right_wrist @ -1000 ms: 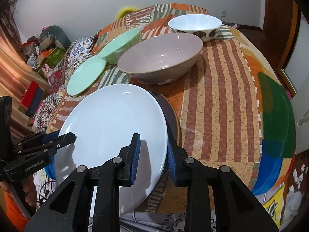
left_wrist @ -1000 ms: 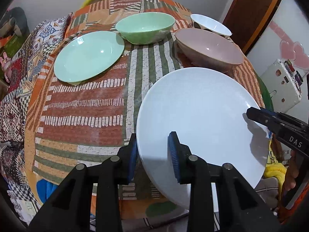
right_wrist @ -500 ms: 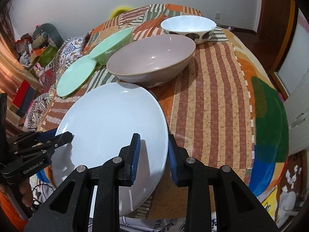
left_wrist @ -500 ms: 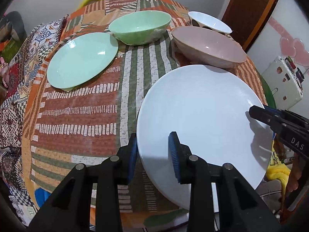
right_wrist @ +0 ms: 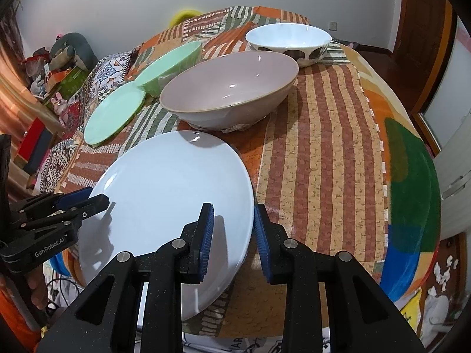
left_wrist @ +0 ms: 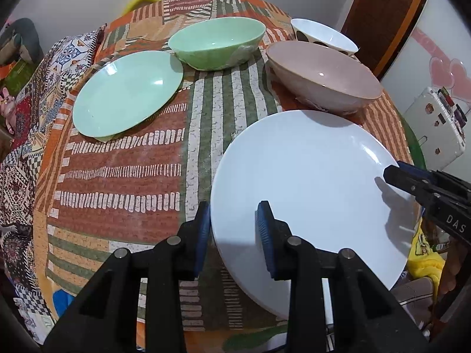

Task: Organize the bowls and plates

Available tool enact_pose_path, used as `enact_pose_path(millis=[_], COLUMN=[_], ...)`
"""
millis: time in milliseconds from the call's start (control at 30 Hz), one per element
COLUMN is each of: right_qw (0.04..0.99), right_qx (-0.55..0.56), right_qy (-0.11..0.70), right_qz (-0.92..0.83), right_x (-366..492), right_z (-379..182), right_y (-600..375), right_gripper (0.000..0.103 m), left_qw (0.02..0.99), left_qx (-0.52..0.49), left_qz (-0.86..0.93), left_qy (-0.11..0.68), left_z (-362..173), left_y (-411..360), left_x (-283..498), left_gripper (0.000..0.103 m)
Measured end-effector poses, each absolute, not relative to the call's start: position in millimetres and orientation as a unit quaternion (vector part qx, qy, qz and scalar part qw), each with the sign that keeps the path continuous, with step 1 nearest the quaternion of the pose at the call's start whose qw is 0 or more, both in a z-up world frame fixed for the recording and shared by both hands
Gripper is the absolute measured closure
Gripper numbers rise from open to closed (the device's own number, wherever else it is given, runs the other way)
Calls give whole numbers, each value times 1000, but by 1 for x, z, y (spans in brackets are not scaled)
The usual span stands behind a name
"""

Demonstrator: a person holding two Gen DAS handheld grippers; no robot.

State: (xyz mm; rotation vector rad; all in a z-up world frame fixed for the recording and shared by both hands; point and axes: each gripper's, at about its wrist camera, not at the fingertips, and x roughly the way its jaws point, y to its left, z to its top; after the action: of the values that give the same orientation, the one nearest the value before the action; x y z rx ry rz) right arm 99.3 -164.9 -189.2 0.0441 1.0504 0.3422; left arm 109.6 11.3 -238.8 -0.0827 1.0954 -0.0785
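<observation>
A large white plate (left_wrist: 309,182) is held above the patchwork tablecloth by both grippers. My left gripper (left_wrist: 234,234) is shut on its left rim, and my right gripper (right_wrist: 231,232) is shut on its right rim; the plate also shows in the right wrist view (right_wrist: 173,203). Beyond it sit a green plate (left_wrist: 126,91), a green bowl (left_wrist: 216,42), a pink-grey bowl (left_wrist: 323,76) and a white bowl with dark spots (right_wrist: 288,42). The right gripper shows at the right of the left wrist view (left_wrist: 391,172).
The round table (right_wrist: 323,153) has a patchwork cloth whose edge falls away on the near and right sides. A white case (left_wrist: 435,126) stands to the right, a wooden door (right_wrist: 426,29) behind, and toys and boxes (right_wrist: 59,67) on the left.
The white plate has been lifted higher and carried back toward me, off a dark plate that is no longer in view. Both grippers kept their hold.
</observation>
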Motion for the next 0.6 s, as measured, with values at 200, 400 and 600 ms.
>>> enact_pose_path(millis=[200, 400, 600], right_qw=[849, 859, 881], right_qx=[25, 20, 12], right_qy=[502, 483, 437], right_qz=[162, 167, 181], right_x=[98, 98, 104], right_z=[-185, -166, -136], right_y=[-168, -165, -148], right_gripper=[74, 71, 65], left_qw=[854, 869, 893], left_qx=[-49, -64, -75], left_qz=[-37, -30, -14], left_qy=[517, 489, 445], left_z=[-234, -211, -176], left_y=[18, 34, 57], left_x=[107, 99, 90], left_gripper=[71, 71, 70])
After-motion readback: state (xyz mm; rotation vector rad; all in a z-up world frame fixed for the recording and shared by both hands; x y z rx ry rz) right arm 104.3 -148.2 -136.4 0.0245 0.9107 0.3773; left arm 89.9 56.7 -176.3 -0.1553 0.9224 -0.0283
